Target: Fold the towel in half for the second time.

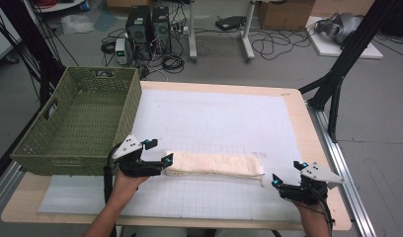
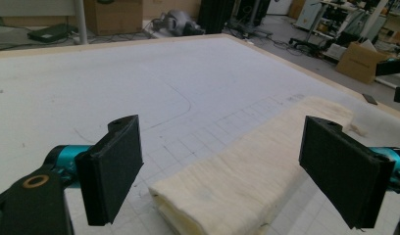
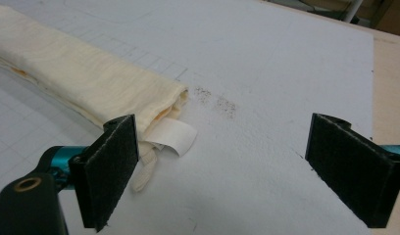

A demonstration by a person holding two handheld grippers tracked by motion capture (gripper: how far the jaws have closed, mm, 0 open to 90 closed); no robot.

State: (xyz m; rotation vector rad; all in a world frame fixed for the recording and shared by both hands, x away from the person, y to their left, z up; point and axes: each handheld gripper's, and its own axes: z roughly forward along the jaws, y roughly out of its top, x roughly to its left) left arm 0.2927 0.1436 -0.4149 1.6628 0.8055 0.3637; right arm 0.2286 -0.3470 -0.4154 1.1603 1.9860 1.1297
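Cream folded cloth strip (image 1: 214,165) lies near-centre on desk (image 1: 298,106) | left tool (image 1: 162,163) released, straddling left end to grip | right tool (image 1: 278,183) released, beside right end

In front of me lies 1 cream towel (image 1: 214,165), folded into a long narrow strip, flat on the white gridded mat (image 1: 224,118), with a small white label (image 3: 173,137) at its right end.

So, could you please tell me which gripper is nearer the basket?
Left. The left gripper sits just below the basket's front corner; the right gripper is far across, past the cloth.
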